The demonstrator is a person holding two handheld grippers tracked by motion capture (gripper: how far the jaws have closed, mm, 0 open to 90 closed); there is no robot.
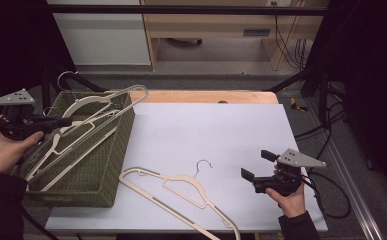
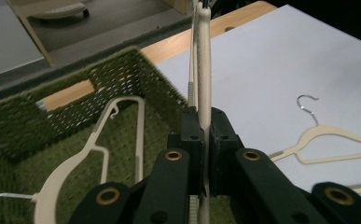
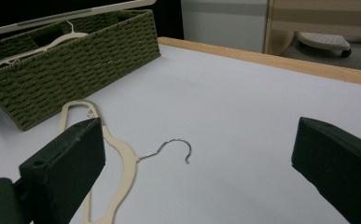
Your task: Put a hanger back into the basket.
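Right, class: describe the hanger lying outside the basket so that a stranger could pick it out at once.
Start at the green woven basket on the left of the white tabletop. On the bare top just right of it lies one cream plastic hanger with a metal hook. It alone lies flat on the table; the other hangers sit in the basket, one pinched in the left claw.

The right gripper (image 3: 197, 172) had its jaws wide apart above the counter (image 3: 243, 107). A cream hanger (image 3: 122, 161) lay flat between them. A green basket (image 3: 75, 60) stood beyond.
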